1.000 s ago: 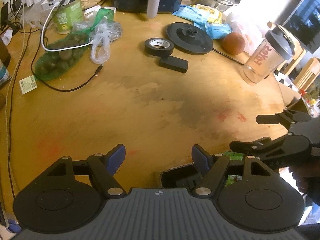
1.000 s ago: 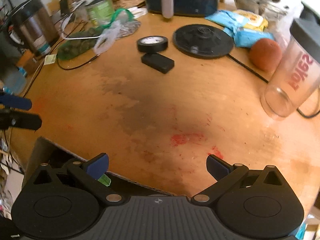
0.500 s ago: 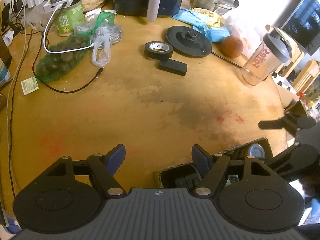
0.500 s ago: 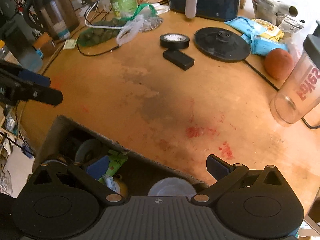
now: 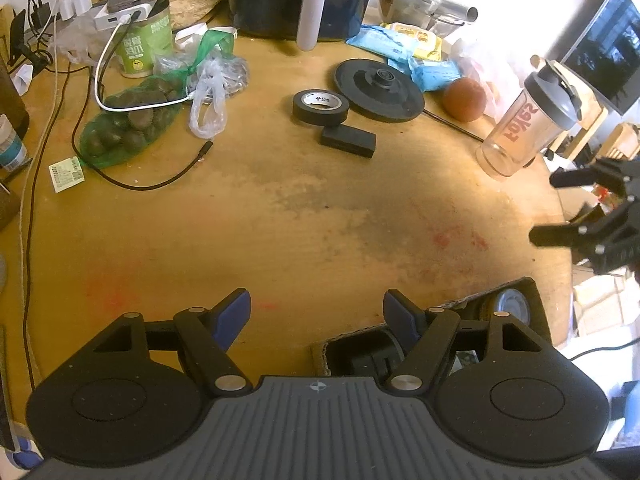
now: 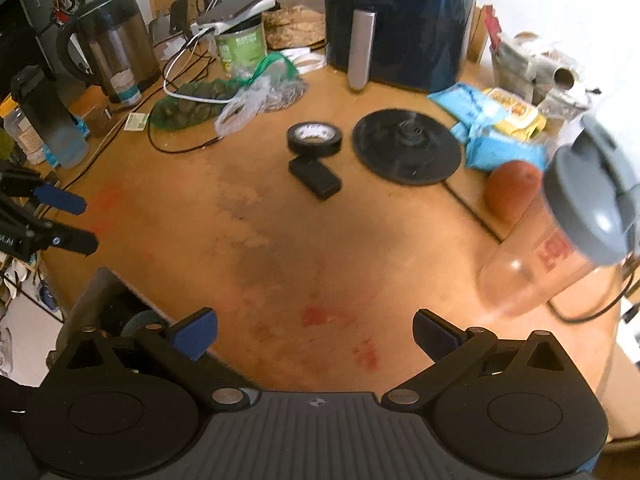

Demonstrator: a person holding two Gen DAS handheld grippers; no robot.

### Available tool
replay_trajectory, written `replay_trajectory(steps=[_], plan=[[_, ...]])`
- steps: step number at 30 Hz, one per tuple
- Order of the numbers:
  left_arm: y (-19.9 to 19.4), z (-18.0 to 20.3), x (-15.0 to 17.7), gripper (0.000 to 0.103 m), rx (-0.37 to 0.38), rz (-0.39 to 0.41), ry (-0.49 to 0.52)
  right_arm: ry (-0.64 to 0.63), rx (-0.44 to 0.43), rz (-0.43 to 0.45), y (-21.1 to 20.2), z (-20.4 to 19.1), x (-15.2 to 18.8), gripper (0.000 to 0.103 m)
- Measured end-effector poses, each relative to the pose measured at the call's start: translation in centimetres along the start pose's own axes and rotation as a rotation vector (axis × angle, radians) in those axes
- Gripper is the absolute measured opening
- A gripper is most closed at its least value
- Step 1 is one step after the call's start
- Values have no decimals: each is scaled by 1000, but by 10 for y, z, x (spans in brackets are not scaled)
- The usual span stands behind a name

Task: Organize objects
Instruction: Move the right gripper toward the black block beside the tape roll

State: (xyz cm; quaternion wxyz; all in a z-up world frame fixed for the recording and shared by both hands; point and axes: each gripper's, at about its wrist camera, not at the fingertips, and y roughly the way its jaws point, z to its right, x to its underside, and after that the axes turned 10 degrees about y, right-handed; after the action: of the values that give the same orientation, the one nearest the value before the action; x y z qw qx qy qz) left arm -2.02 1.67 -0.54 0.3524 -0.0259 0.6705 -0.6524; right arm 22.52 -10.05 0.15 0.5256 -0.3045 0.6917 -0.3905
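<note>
A black tape roll (image 5: pixel 320 107) (image 6: pixel 314 139) and a small black box (image 5: pixel 347 141) (image 6: pixel 315 179) lie mid-table beside a black round disc (image 5: pixel 379 90) (image 6: pixel 407 151). A clear shaker bottle with a grey lid (image 5: pixel 527 120) (image 6: pixel 560 240) stands at the right, an orange fruit (image 5: pixel 464 99) (image 6: pixel 513 194) behind it. A cardboard box (image 5: pixel 472 312) (image 6: pixel 96 296) holding items sits at the near table edge. My left gripper (image 5: pixel 317 312) is open and empty over the near table. My right gripper (image 6: pixel 316 330) is open and empty, the shaker just ahead to its right.
A dark blue air fryer (image 6: pixel 400 20) stands at the back. A green net bag of fruit (image 5: pixel 128 124), a green can (image 5: pixel 146 46), plastic bags, chargers and cables crowd the back left. A kettle (image 6: pixel 112 44) and bottles stand far left. Blue and yellow snack packs (image 6: pixel 492 124) lie back right.
My right gripper has risen and moved right, away from the cardboard box and closer to the shaker bottle. My left gripper has pulled back slightly; both stay open.
</note>
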Motion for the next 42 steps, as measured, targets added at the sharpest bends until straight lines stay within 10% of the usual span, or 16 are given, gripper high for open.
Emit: replay_trajectory(steps=[42], plan=[[-8,-38,6,73,-53,3,-99,-77,-19,100,126,-30,-61,103]])
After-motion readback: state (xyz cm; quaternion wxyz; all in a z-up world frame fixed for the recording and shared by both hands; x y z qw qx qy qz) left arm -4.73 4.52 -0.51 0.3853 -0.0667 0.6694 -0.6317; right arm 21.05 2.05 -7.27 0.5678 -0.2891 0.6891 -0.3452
